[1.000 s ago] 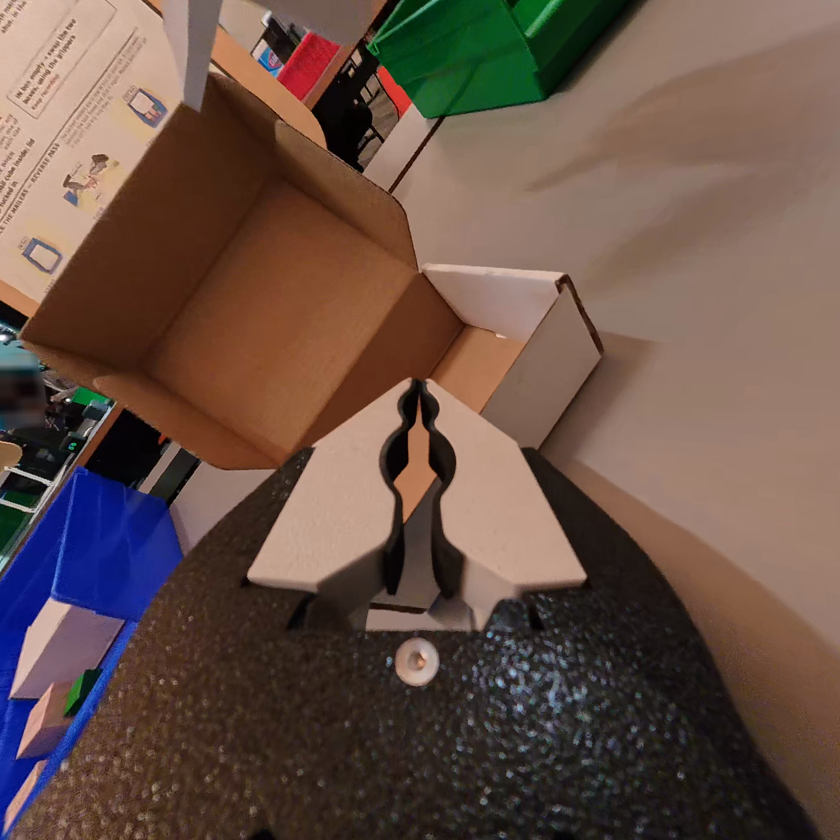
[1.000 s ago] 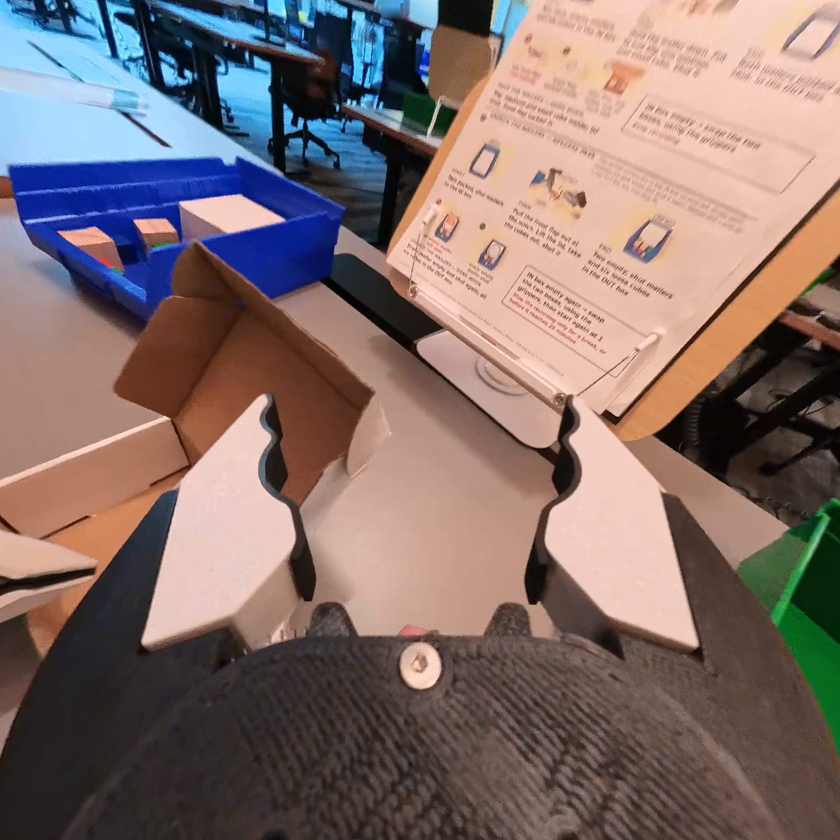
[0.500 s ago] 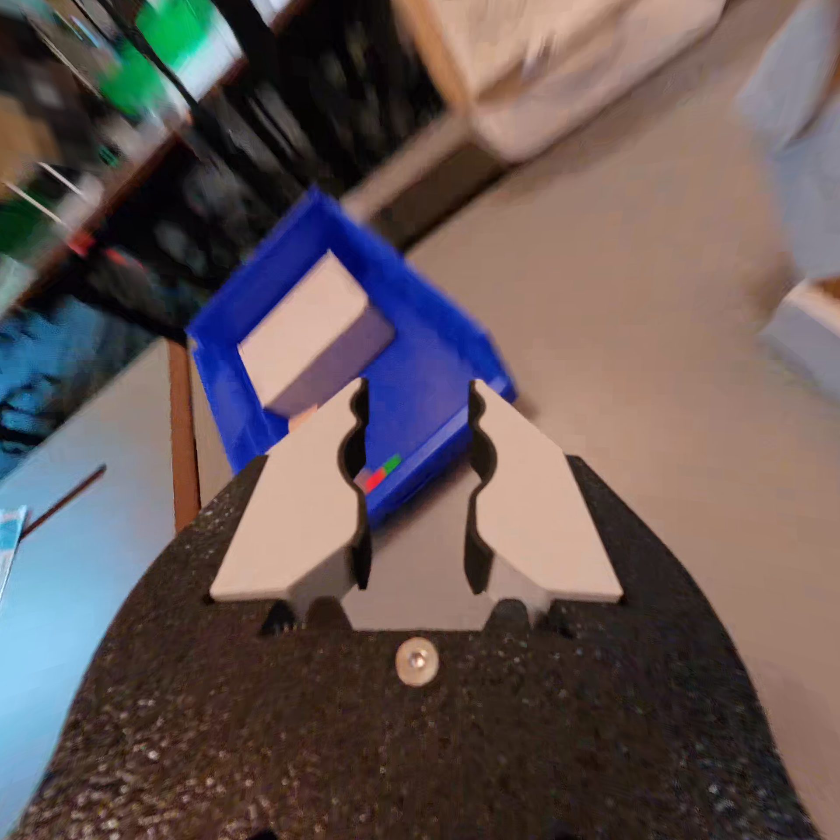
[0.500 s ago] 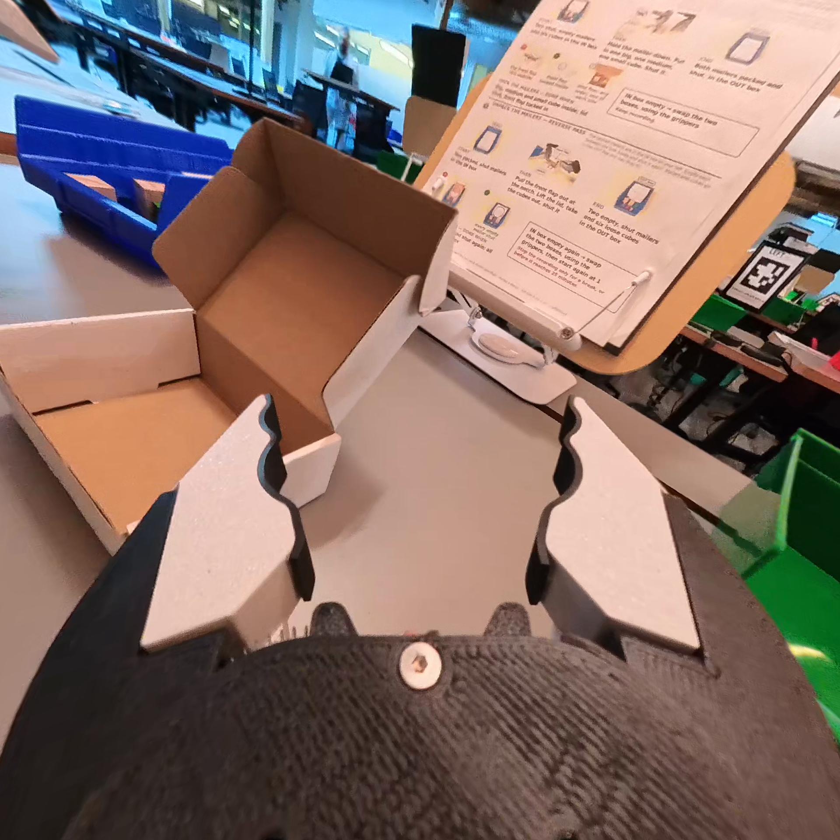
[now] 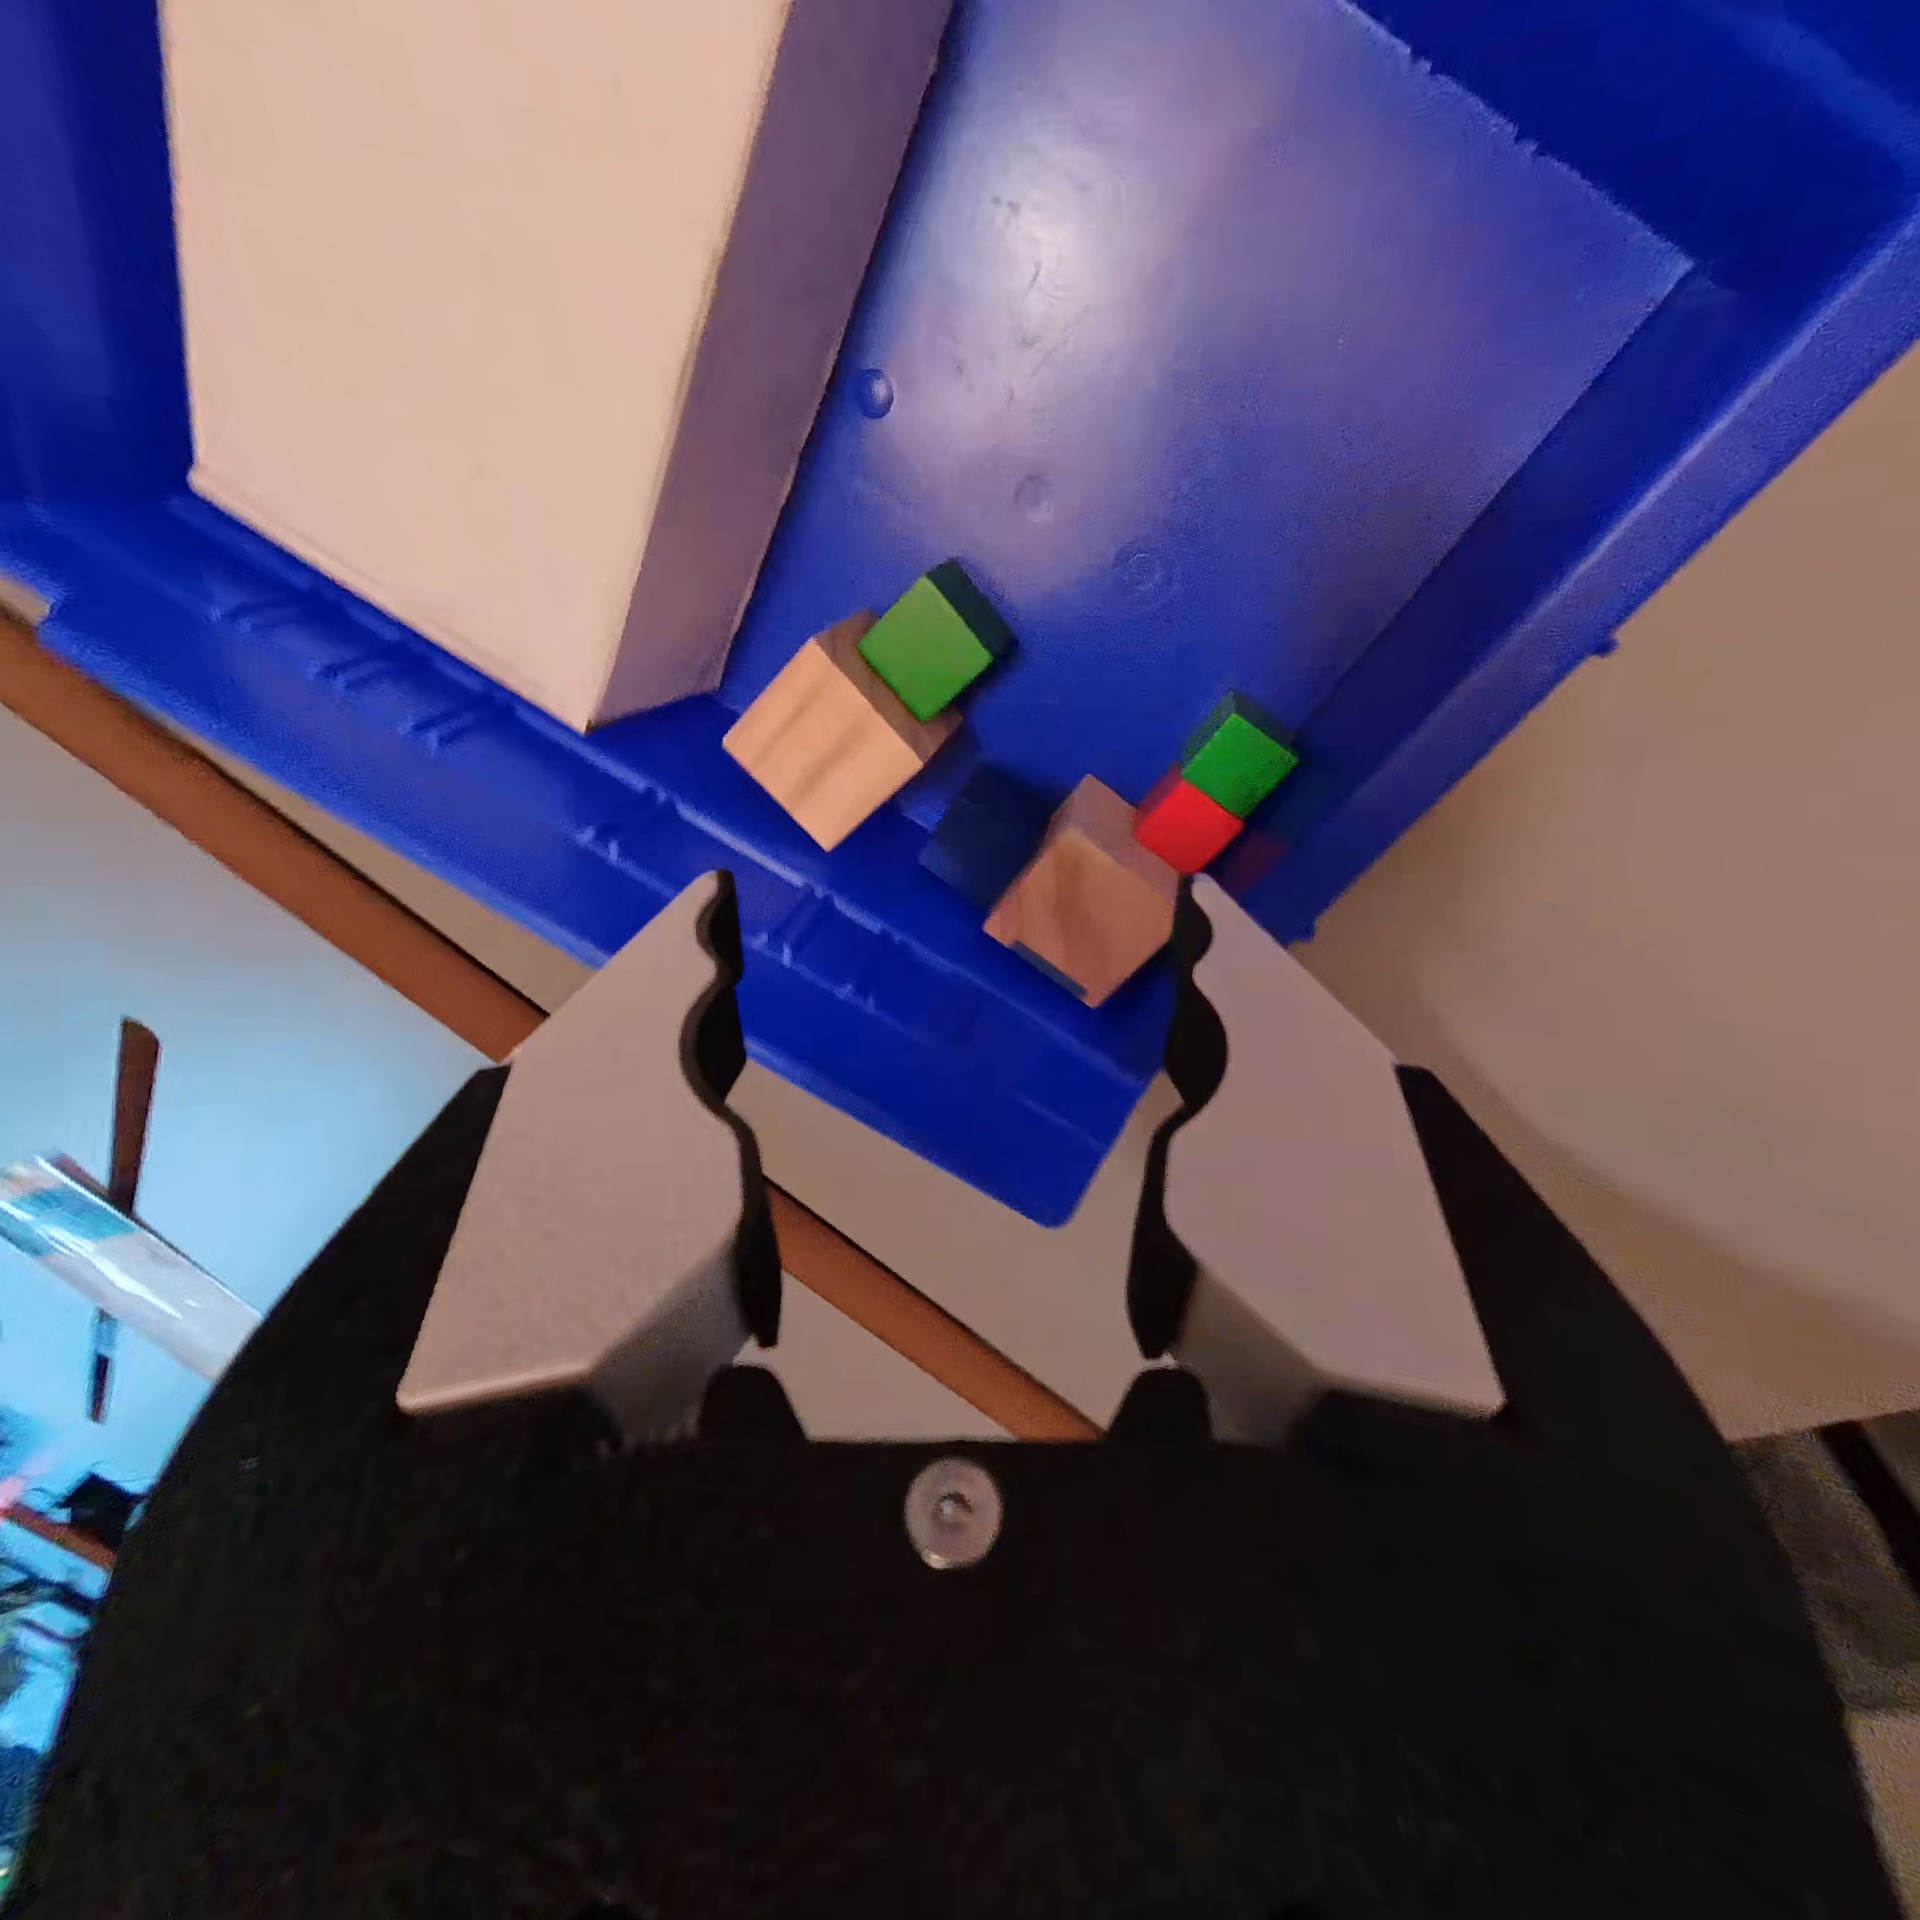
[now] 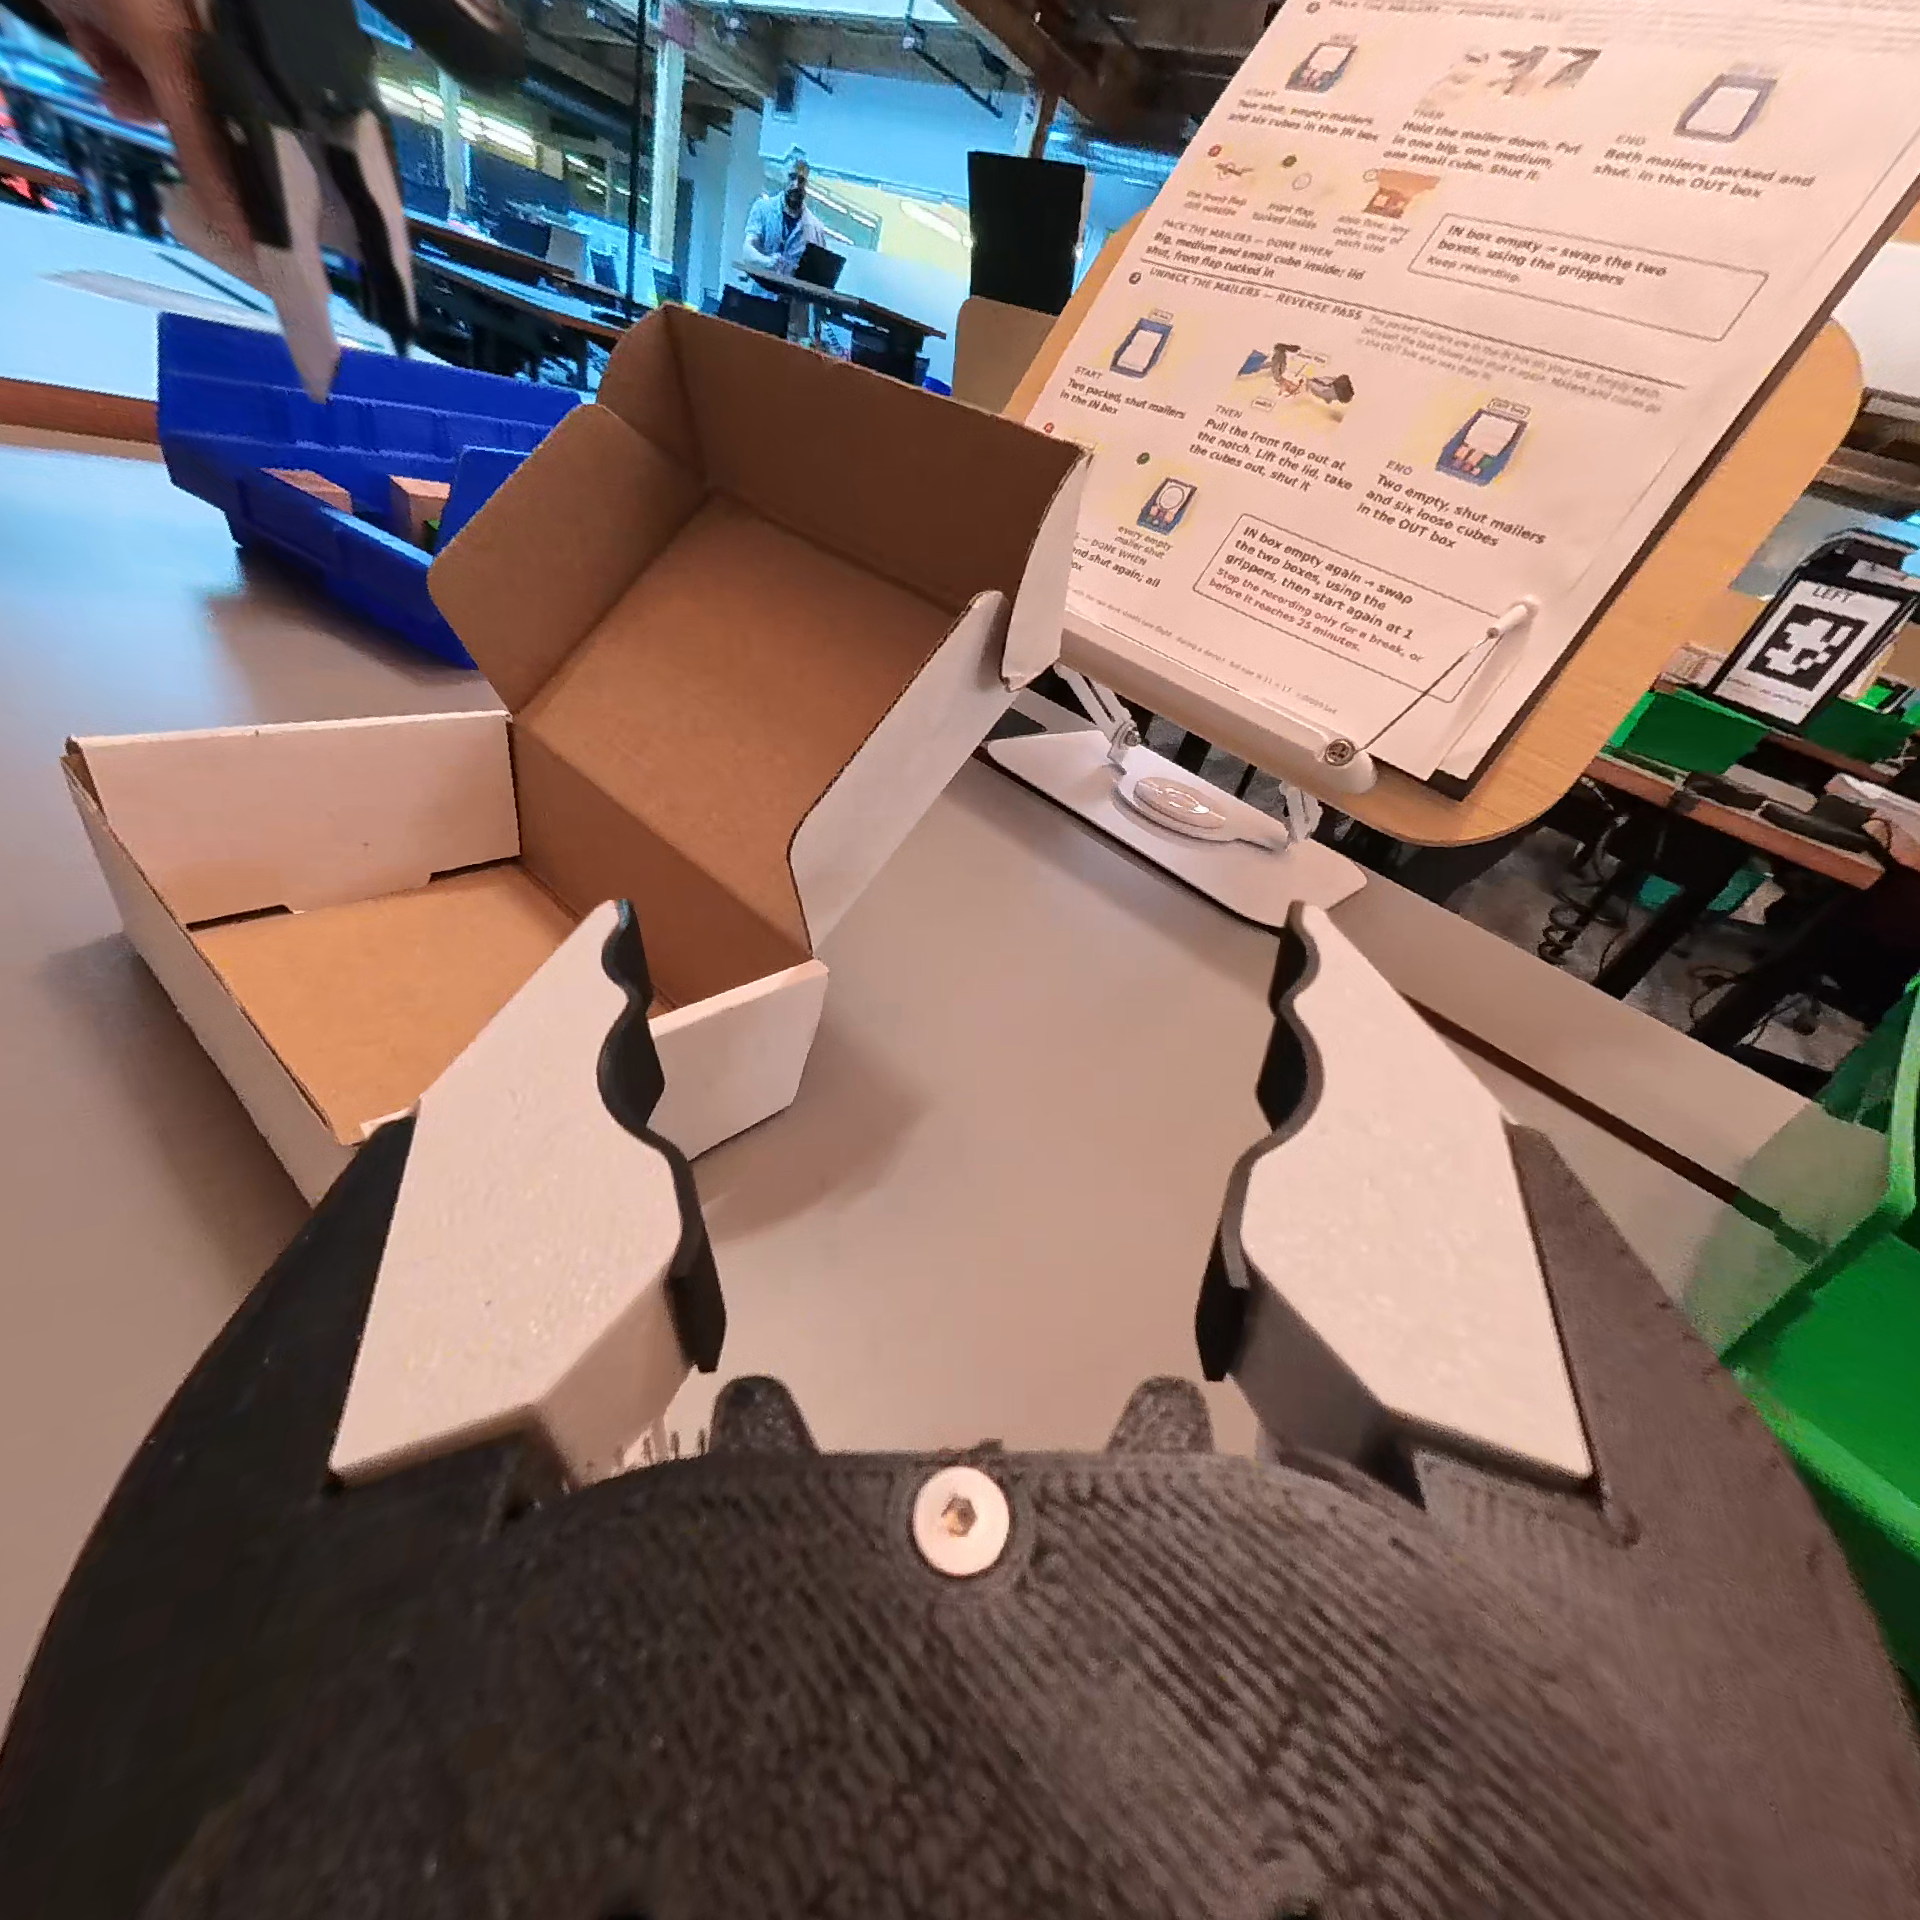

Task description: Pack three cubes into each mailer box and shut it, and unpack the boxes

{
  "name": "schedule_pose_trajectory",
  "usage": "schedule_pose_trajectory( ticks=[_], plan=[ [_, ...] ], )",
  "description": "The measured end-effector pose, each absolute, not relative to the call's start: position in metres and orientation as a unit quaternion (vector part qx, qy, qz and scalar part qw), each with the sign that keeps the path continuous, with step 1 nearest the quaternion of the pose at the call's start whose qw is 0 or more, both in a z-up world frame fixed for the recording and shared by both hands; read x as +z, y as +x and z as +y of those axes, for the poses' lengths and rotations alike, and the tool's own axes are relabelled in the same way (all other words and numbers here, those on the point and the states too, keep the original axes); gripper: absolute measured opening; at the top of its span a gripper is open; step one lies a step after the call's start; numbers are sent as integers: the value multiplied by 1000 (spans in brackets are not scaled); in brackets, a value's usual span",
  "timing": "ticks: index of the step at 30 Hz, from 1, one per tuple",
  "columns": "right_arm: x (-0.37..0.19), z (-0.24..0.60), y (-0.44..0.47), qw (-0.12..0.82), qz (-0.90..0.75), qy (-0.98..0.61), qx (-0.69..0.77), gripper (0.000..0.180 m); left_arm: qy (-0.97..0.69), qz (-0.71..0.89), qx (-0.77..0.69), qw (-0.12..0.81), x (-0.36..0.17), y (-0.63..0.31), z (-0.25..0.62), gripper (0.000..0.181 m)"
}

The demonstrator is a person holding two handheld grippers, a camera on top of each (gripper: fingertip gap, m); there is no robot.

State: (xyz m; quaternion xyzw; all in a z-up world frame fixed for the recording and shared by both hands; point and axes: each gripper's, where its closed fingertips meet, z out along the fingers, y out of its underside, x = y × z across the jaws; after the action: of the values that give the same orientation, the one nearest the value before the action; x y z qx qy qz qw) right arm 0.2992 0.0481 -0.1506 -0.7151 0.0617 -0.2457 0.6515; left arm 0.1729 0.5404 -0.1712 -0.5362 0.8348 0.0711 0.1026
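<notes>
A: The left gripper [image 5: 951, 899] hangs wide open over the blue bin [image 5: 1195, 343], where wooden cubes [image 5: 826, 743] lie beside a shut mailer box [image 5: 499, 312].

B: The right gripper [image 6: 956, 940] gapes wide too, holding nothing, just beside the open, empty mailer box [image 6: 665, 790] on the table [image 6: 997, 1049].

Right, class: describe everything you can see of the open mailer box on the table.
The open mailer box is corrugated cardboard, white outside and brown inside. Its lid stands raised at the back with side flaps sticking out, and the shallow tray in front is empty. It rests on the grey table, in front of the blue bin. Neither gripper touches it.
</notes>
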Motion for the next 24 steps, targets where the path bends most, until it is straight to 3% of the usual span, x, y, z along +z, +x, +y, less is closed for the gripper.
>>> schedule_pose_trajectory(
  ticks=[6, 24],
  plan=[
    [-157, 43, 303, 634, 58, -725, -261, 118, -403, 896, 168, 87, -196, 190, 569, 82],
    [-160, 40, 305, 631, 58, -730, -256, 114, -185, 950, 248, 40, -233, 200, 594, 50]
  ],
)
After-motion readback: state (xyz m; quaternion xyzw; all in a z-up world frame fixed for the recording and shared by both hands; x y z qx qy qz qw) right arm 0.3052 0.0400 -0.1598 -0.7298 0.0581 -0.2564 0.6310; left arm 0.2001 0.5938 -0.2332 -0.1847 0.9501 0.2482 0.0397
